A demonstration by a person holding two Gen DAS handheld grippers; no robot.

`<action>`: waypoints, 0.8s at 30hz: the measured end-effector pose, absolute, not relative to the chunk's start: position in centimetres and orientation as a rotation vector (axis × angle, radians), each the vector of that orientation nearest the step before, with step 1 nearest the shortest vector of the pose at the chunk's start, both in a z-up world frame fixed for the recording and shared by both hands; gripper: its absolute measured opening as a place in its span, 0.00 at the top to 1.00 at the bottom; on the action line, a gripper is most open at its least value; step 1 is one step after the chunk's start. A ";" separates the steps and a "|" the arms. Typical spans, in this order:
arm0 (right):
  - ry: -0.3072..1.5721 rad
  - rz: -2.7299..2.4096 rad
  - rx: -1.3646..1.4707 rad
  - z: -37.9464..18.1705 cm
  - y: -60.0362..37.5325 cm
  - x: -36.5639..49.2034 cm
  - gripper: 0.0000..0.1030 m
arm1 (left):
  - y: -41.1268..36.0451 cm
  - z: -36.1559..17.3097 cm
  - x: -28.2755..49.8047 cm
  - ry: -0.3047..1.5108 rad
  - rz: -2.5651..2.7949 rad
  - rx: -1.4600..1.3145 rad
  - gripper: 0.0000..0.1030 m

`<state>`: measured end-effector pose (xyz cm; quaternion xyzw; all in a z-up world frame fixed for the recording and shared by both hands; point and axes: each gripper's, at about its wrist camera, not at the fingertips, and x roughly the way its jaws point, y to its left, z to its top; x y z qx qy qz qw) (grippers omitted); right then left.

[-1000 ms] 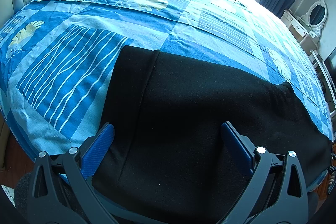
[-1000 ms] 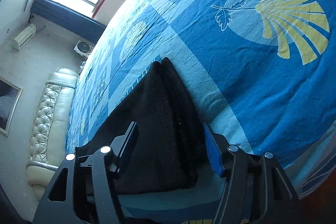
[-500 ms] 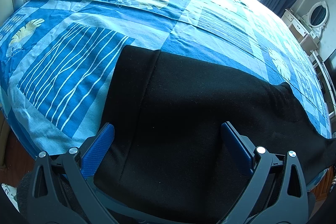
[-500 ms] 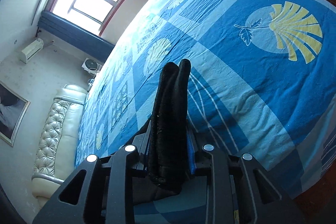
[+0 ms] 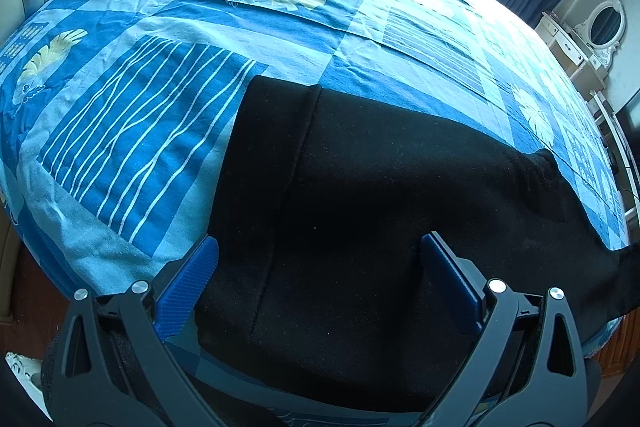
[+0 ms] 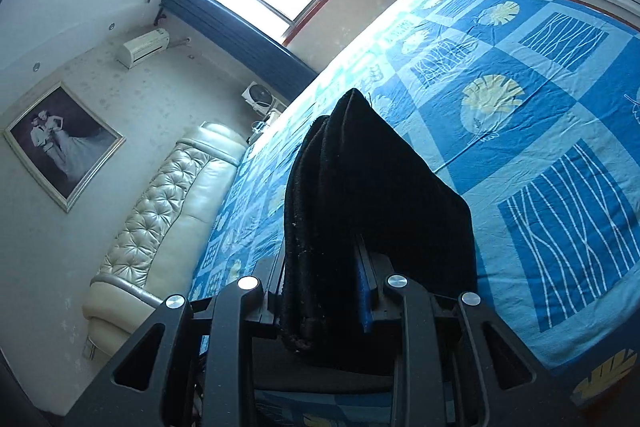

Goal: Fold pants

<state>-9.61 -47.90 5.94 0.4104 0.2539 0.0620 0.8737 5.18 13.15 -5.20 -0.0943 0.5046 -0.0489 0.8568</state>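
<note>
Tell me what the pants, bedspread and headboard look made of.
Pants: black, matte, fuzzy knit or fleece, judging by the lint-flecked pile at the edge. Bedspread: thin woven printed fabric, probably cotton, finely creased. Headboard: glossy tufted cream leather or leatherette.

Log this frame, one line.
task: fold pants | left gripper: open over pants | right gripper: shut on pants, lifted off bed

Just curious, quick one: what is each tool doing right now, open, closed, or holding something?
Left tool: open, poised over the black pants, gripping nothing.
Right tool: closed on a bunched end of the pants, raised above the bed.
</note>
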 end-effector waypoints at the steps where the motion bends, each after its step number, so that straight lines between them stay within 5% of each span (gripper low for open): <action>1: 0.544 0.141 0.835 6.1 -46.6 -8.9 0.74 | 13.1 -5.3 5.1 1.056 -0.104 -0.194 0.02; 24: 0.900 0.228 0.517 -2.0 -27.2 0.0 0.74 | 13.4 -5.6 4.4 1.013 -0.140 -0.205 0.02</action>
